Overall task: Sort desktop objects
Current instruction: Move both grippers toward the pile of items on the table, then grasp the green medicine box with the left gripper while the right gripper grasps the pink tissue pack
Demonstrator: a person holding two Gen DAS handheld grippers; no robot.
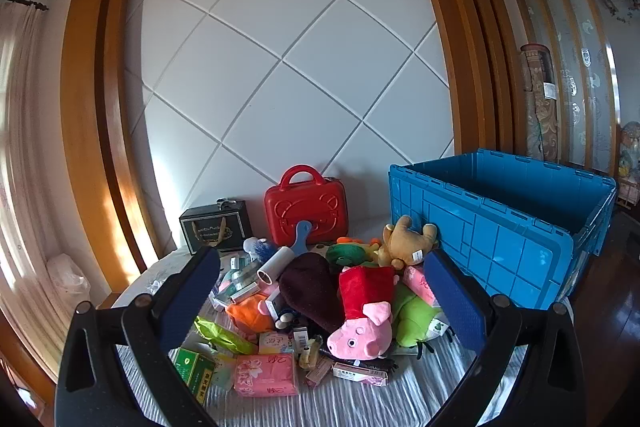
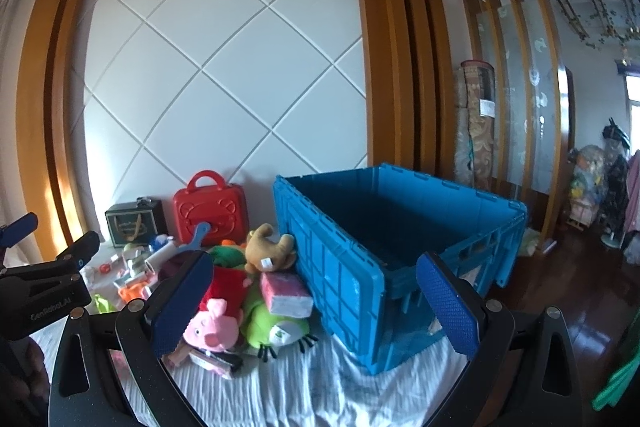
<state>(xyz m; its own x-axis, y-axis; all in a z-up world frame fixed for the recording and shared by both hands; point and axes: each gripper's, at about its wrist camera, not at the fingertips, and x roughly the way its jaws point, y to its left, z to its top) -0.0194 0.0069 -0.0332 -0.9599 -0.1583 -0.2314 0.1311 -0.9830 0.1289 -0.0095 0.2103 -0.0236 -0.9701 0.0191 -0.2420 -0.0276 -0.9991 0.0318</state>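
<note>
1. Both tools stand wide open with nothing between their pads: the left tool [image 1: 318, 301] hovers over the heap, and the right tool [image 2: 314, 301] faces the near corner of the blue crate [image 2: 352, 275].
2. Nothing looks sorted yet. As far as its inside shows, the crate is empty, though its floor is partly hidden behind the near wall.
3. All the loose things lie in one pile on the white-covered surface [image 1: 360, 403], left of the crate: the pink pig plush [image 1: 362, 323], the brown bear [image 1: 406, 241] leaning on the crate wall, the green plush [image 1: 416, 319], the lint roller [image 1: 280, 259], the pink tissue pack [image 1: 266, 375] and the small boxes [image 1: 196, 371].
4. Behind the pile, the red case [image 1: 306, 213] and the black box [image 1: 216, 229] stand against the wall.
5. By my judgement the whole job remains, starting with a first pick from the heap.
</note>
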